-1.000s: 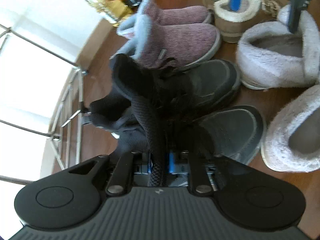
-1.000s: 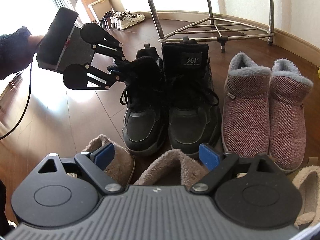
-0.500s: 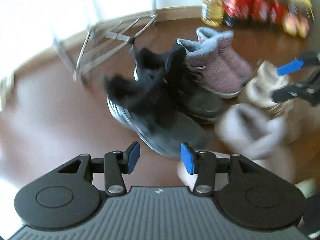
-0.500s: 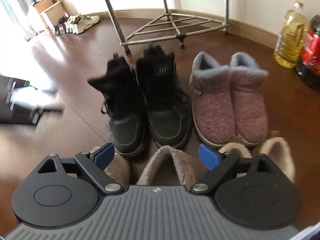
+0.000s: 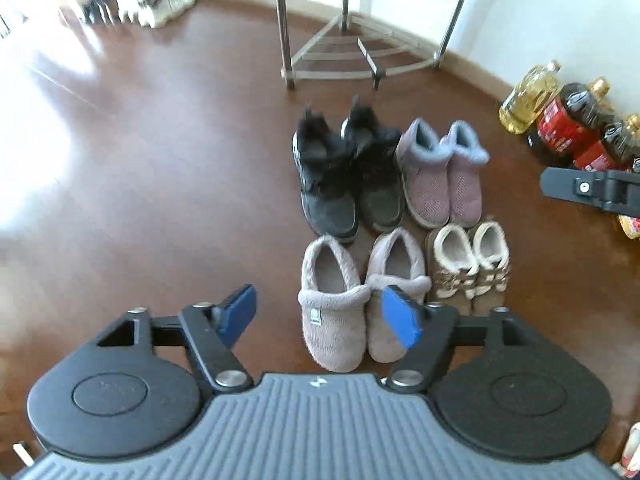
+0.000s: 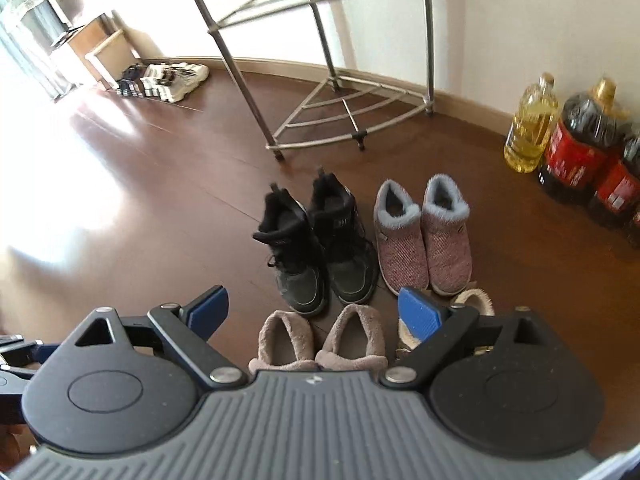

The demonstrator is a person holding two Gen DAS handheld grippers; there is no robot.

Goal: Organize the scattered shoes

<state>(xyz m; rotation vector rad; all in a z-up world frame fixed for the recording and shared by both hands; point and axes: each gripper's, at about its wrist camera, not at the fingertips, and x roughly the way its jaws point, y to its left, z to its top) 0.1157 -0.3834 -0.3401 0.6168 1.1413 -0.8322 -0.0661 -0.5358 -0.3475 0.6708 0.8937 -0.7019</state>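
Four pairs in tidy block on brown wood floor. Far row: black lace-up boots left, mauve fleece-collared slipper boots right. Near row: grey plush slippers, tan fur-lined shoes. Left gripper raised, fingers spread, empty. Right gripper likewise spread, holding nothing. Metal corner rack behind; oil bottles by wall.

right gripper gapes above paired shoes.

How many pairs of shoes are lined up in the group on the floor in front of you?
4: black boots back left, pink slippers back right, grey slippers front left, tan slippers front right. More shoes sit blurred by the far wall.
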